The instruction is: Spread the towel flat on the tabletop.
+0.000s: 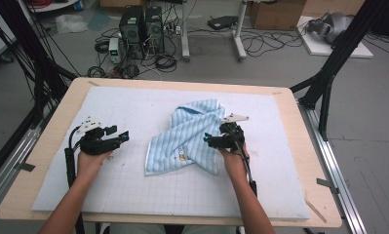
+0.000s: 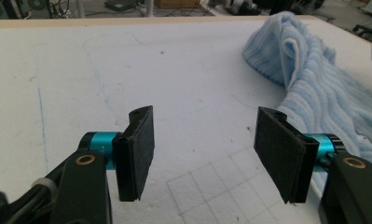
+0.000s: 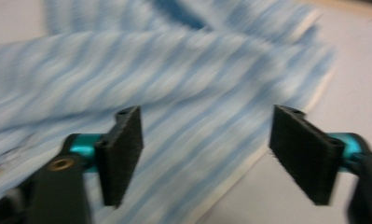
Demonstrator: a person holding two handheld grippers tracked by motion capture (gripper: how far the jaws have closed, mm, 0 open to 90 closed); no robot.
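A light blue striped towel (image 1: 189,139) lies crumpled and partly folded in the middle of the white gridded mat (image 1: 133,185). My left gripper (image 1: 123,137) rests on the mat to the towel's left, apart from it, jaws open and empty. In the left gripper view that gripper (image 2: 211,154) has bare mat between its pads and the towel (image 2: 309,88) lies off to the right. My right gripper (image 1: 207,139) is at the towel's right side, low over it. In the right gripper view it (image 3: 211,156) stands open over the blurred towel (image 3: 127,79) near its pale edge.
The mat covers a wooden table (image 1: 41,146) with rounded corners. Black frame legs (image 1: 328,73) stand at both far corners. On the floor beyond are computer towers (image 1: 141,24), cables and a cardboard box (image 1: 277,12).
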